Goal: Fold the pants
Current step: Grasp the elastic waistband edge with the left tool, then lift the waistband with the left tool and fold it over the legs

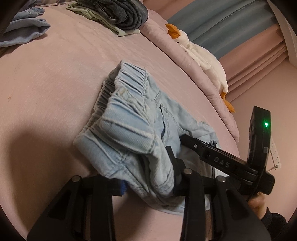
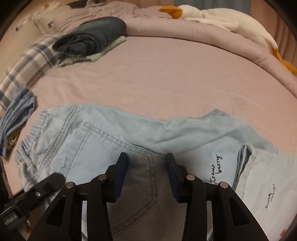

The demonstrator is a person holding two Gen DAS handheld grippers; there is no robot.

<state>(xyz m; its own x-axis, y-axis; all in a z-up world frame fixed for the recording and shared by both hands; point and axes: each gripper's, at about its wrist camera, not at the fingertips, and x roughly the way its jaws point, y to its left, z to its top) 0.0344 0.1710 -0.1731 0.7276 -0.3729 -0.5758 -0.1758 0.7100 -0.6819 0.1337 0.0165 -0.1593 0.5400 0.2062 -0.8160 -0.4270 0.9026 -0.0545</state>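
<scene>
Left gripper (image 1: 148, 174) pinches the pale jeans (image 2: 115, 137), cloth hiding its fingertips; right gripper (image 2: 146, 172) hovers open, holding nothing.

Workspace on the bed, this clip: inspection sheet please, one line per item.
Surface: pink bed sheet, smooth, with a rolled quilt edge at the far side.
Job's things: light blue pants spread flat in the right wrist view; waistband end lifted in the left wrist view.
Clutter: folded dark jeans stacked on a pale green garment; blue garment at the left; plush goose on the quilt.
Grippers: left gripper shut on the pants; right gripper open above the back pocket.
Cables: nothing seen.
Surroundings: plaid pillow; curtains behind the bed.
</scene>
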